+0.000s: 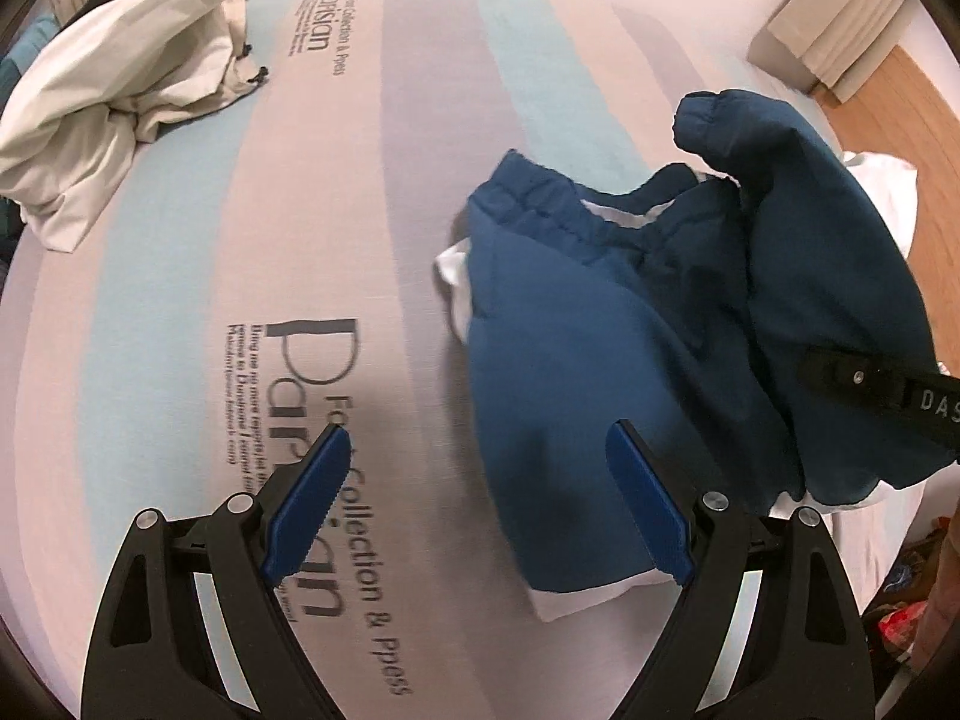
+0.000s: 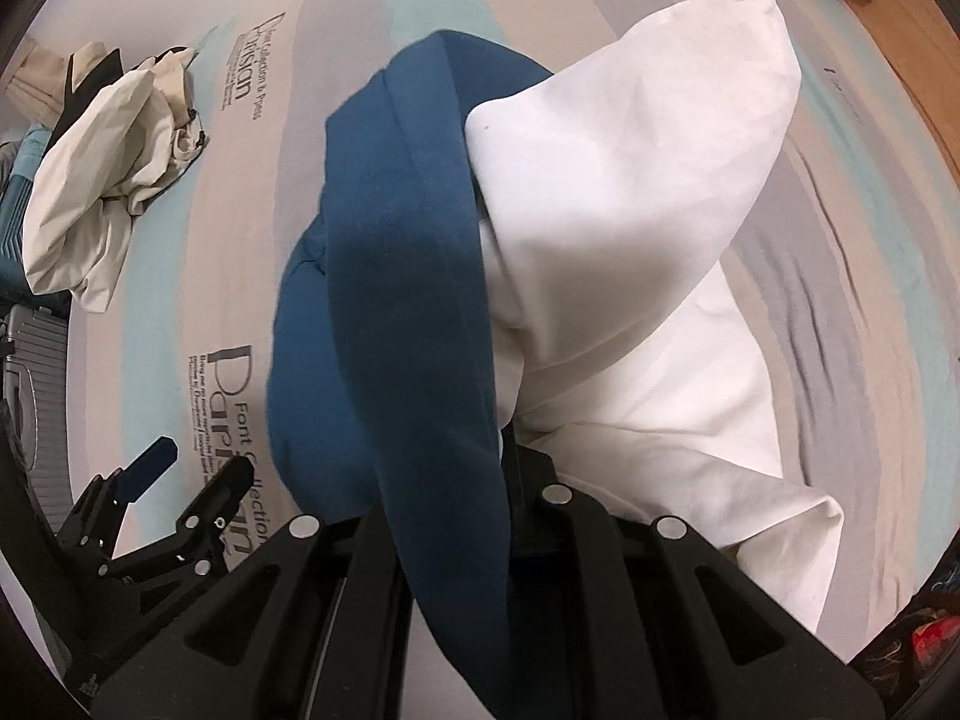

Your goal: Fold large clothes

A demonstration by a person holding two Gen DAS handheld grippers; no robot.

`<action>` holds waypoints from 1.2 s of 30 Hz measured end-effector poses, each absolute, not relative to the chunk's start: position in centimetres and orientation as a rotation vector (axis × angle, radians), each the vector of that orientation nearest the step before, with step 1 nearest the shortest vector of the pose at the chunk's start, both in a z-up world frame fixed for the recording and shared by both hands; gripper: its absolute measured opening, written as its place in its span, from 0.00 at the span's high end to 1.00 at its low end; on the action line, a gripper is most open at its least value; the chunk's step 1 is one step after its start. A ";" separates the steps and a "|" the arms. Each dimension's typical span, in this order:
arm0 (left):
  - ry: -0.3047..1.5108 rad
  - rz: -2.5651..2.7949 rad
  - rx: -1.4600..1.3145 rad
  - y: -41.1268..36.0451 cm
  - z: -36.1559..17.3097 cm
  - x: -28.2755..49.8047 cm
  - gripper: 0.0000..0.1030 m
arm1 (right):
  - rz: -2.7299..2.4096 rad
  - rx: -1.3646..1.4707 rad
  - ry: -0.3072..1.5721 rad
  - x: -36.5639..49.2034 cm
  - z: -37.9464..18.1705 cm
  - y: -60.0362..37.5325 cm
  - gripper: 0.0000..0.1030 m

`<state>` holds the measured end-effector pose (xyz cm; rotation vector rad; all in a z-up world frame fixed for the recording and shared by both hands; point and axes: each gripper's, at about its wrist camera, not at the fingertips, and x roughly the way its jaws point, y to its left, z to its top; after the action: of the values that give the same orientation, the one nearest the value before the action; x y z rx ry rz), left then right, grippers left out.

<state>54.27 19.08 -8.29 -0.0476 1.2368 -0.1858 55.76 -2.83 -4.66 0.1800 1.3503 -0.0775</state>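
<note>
A cream garment [image 1: 114,84] lay crumpled at the far left of the striped bedsheet [image 1: 372,192] as the left gripper [image 1: 480,498] hovered with jaws wide apart and empty. To its right, the blue-and-white garment [image 1: 630,300], soft, light and limp, hung bunched from the right gripper [image 2: 480,480], which was clamped on its blue fabric. It probably handled best by an edge or the elastic waistband, with no clear long axis while gathered.

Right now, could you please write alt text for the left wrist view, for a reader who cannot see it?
The open left tool hangs over a striped bed sheet, empty, beside a crumpled blue and white garment. A cream garment lies bunched at the far left.
</note>
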 end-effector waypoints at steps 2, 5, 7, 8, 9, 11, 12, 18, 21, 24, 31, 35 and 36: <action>1.241 -0.175 -0.047 19.9 -8.2 54.4 0.17 | -0.076 0.159 1.348 55.6 -4.7 -1.5 0.95; 1.241 -0.162 -0.049 21.1 -7.8 54.3 0.17 | -0.073 0.110 1.347 55.6 -4.7 0.6 0.96; 1.246 -0.150 -0.051 21.9 -7.5 54.0 0.17 | -0.067 0.081 1.349 55.6 -4.9 2.2 0.96; 1.248 -0.148 -0.058 22.3 -7.4 53.9 0.17 | -0.066 0.069 1.349 55.6 -5.1 2.7 0.96; 1.252 -0.144 -0.066 22.7 -7.4 53.7 0.17 | -0.064 0.052 1.349 55.6 -5.3 3.5 0.96; 1.260 -0.137 -0.075 23.7 -7.5 53.4 0.17 | -0.055 0.027 1.354 55.5 -5.8 4.9 0.96; 1.263 -0.132 -0.079 24.2 -7.6 53.2 0.16 | -0.048 0.018 1.358 55.4 -6.2 5.6 0.96; 1.287 -0.096 -0.115 27.5 -8.8 52.2 0.16 | -0.017 -0.044 1.391 55.1 -8.7 9.2 0.96; 1.293 -0.079 -0.130 29.0 -9.3 51.9 0.16 | -0.019 -0.080 1.382 55.4 -9.3 10.6 0.96; 1.294 -0.063 -0.137 30.3 -9.6 51.6 0.16 | -0.017 -0.124 1.378 55.6 -10.1 12.0 0.96; 1.303 -0.022 -0.145 32.5 -10.7 51.0 0.16 | -0.036 -0.234 1.367 55.4 -12.6 14.3 0.96; 1.314 0.000 -0.159 33.5 -11.7 50.8 0.16 | -0.043 -0.265 1.365 55.3 -13.8 15.0 0.96; 1.316 0.006 -0.163 33.8 -12.0 50.8 0.16 | -0.044 -0.272 1.366 55.3 -14.1 15.1 0.96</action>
<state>50.83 33.76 -11.95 -0.1633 1.3161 0.0056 55.26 15.14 -14.12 -0.2723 1.3663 -0.0437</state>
